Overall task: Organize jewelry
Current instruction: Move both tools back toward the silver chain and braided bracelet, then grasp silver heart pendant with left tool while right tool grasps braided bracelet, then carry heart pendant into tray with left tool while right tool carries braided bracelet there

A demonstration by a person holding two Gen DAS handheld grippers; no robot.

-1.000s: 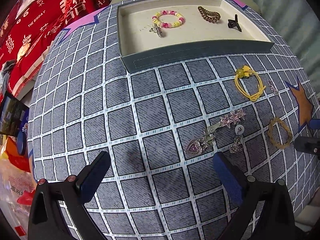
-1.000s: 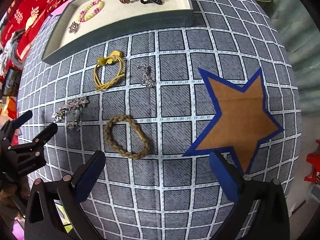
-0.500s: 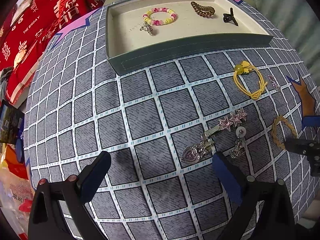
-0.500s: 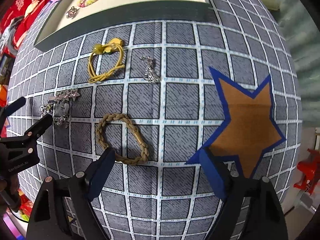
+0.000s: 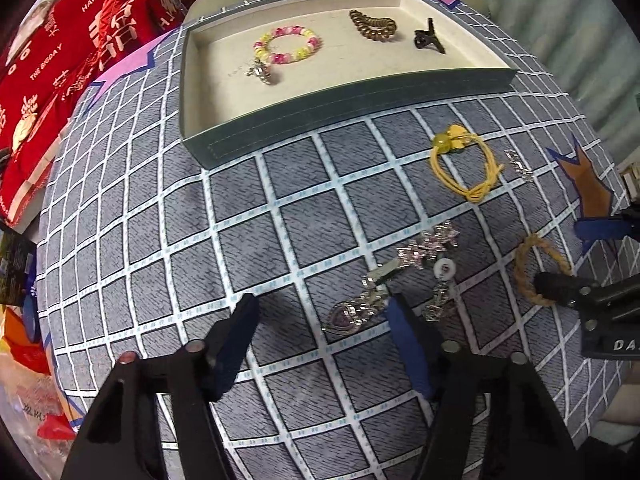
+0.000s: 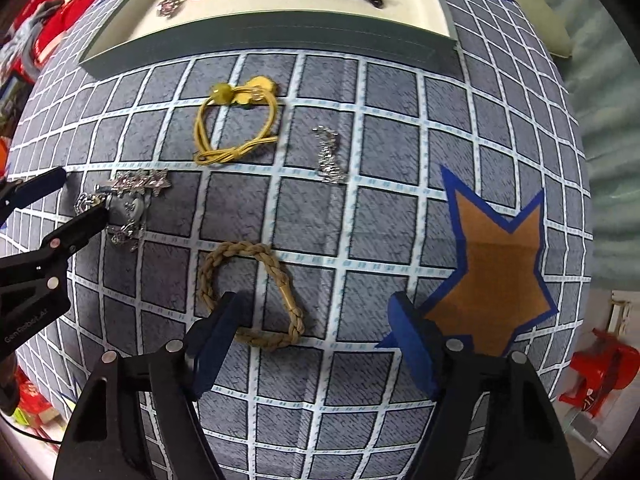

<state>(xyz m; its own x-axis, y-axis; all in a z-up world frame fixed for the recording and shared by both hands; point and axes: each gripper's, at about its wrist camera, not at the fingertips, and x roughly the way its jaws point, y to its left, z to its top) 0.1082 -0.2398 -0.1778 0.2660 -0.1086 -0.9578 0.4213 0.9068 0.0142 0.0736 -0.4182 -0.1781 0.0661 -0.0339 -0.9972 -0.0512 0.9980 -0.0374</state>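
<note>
My left gripper [image 5: 320, 320] is open, low over the grid cloth, with a silver heart pendant [image 5: 346, 317] between its fingers and a star hair clip [image 5: 428, 245] just beyond. My right gripper [image 6: 316, 320] is open around the near end of a braided tan bracelet [image 6: 280, 272]; its left finger sits inside the loop. A yellow hair tie [image 6: 236, 128] and a small silver chain [image 6: 330, 156] lie farther off. The grey tray [image 5: 344, 104] holds a pink-yellow bead bracelet [image 5: 288, 45], a silver charm [image 5: 260, 73], a brown coil tie [image 5: 372, 26] and a black claw clip [image 5: 428, 40].
A brown star with blue border [image 6: 500, 264] is printed on the cloth at the right. Red cushions [image 5: 60, 60] lie left of the table. A red object [image 6: 600, 372] sits on the floor beyond the right edge.
Both grippers have moved forward and down. The left has closed in on the heart pendant, the right has come over the braided bracelet. Their jaws look narrower than before but remain open.
</note>
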